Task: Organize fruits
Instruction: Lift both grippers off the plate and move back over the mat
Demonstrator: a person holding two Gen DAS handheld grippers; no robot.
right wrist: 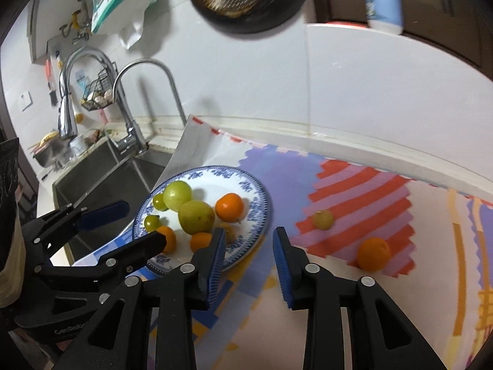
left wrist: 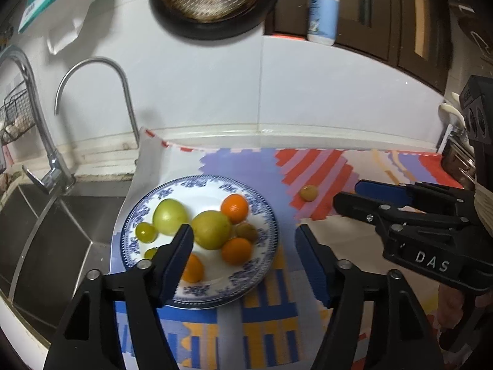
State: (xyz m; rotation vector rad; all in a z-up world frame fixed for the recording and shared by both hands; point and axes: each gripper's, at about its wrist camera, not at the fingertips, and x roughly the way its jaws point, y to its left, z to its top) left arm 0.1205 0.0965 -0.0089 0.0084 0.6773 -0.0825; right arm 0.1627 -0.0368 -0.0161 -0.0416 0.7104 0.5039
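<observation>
Fruits lie mostly on the plate (left wrist: 265,212), a white one with a blue pattern, which stands on the mat (left wrist: 339,166) just beside the sink (left wrist: 46,231). On it are two big green fruits touching each other (left wrist: 170,216) (left wrist: 212,229), three oranges (left wrist: 234,208) (left wrist: 236,251) (left wrist: 192,267), two small green tomatoes (left wrist: 145,232) (right wrist: 152,222) and a small brownish fruit (left wrist: 246,231). In the left wrist view one finger of the left gripper (left wrist: 243,256) covers a part of the front orange and nearly all of the second tomato. In the right wrist view the brownish fruit is almost hidden behind a finger of the right gripper (right wrist: 248,256).

Two fruits are off the plate, on the red stripes of the mat: a small yellowish fruit (right wrist: 323,219) and, nearer to the camera, a loose orange (right wrist: 373,253). They are near each other but apart. The loose orange does not show in the left wrist view.

Both grippers hang above the mat, near the plate's front edge. The left one has its jaws wide apart and holds nothing. The right one has also its jaws apart, with nothing between them.

At the top a dark pan (left wrist: 212,0) and a lotion bottle (left wrist: 323,12) are cut off by the frame edge, and the bottle is blurred in the right wrist view. A faucet (left wrist: 92,92) curves over the sink. What is in the wire basket (right wrist: 98,92) behind it is too small to tell.
</observation>
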